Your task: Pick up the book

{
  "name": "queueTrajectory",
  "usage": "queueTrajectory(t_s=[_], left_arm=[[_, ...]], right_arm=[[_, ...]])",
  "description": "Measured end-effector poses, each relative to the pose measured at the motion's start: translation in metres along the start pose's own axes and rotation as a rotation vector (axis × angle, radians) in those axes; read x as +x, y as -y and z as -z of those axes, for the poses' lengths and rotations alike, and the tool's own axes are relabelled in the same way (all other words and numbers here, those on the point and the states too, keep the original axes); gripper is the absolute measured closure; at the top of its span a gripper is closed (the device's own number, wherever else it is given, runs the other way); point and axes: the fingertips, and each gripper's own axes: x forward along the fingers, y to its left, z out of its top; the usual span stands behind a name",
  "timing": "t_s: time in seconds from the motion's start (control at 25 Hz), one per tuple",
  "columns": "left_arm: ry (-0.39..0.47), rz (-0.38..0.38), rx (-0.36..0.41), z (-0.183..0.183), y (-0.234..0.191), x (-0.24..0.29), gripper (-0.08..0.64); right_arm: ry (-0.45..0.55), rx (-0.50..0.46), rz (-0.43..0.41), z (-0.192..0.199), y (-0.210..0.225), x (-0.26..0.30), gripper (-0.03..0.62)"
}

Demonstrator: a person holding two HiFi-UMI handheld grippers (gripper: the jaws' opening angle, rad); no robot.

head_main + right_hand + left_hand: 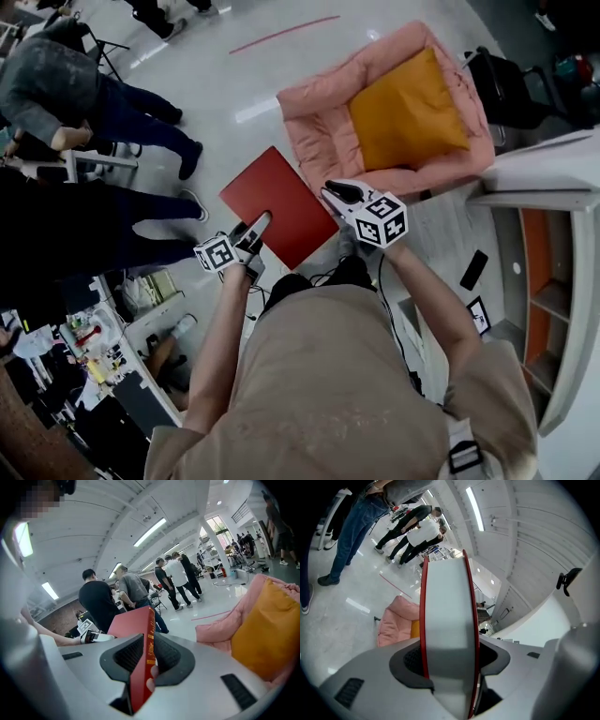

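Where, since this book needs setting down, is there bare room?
Bare floor between the standing people and the pink armchair; the armchair's orange cushion is bare too. Crowded: the left edge with people and clutter, and the right by the shelf.

Lab hall: cluttered table [91, 359], bystanders [177, 579].

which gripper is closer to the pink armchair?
Right. The right gripper grips the book at the edge nearest the pink armchair; the left gripper grips the opposite edge, farther away.
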Motion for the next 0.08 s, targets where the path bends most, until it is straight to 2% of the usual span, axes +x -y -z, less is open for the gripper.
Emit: queueTrajectory(t_s=[0.08], left_arm=[[0.004,-0.01,-0.008,-0.0007,0.0051,-0.0103,0.296]], right_arm=[[0.003,0.014,-0.017,-0.0026,-0.0135,-0.0028,0.523]])
